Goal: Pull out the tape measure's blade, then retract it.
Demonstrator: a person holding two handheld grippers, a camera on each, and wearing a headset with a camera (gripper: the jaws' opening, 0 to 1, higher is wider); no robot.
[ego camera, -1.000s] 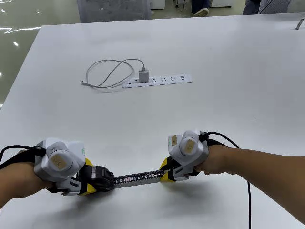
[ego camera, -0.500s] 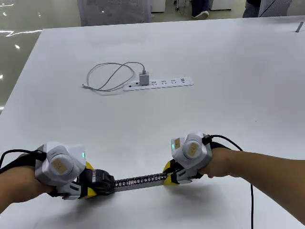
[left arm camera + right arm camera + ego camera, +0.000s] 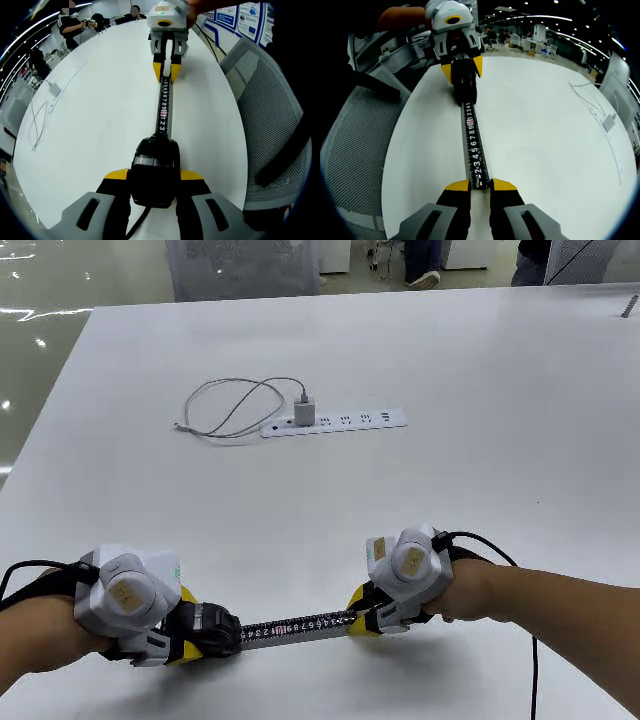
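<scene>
Tape measure sits near the front edge of the white desk, its black case clamped between the jaws of the left hand-held gripper. The blade runs straight out, low over the desk, to the right hand-held gripper, whose jaws pinch its tip (numbers face up). Beyond lies broad bare desk; the power strip and looped cable are well apart, and a mesh chair stands past the near edge

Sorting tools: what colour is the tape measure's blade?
Black blade with white numerals, one red mark; best in right gripper view.
</scene>
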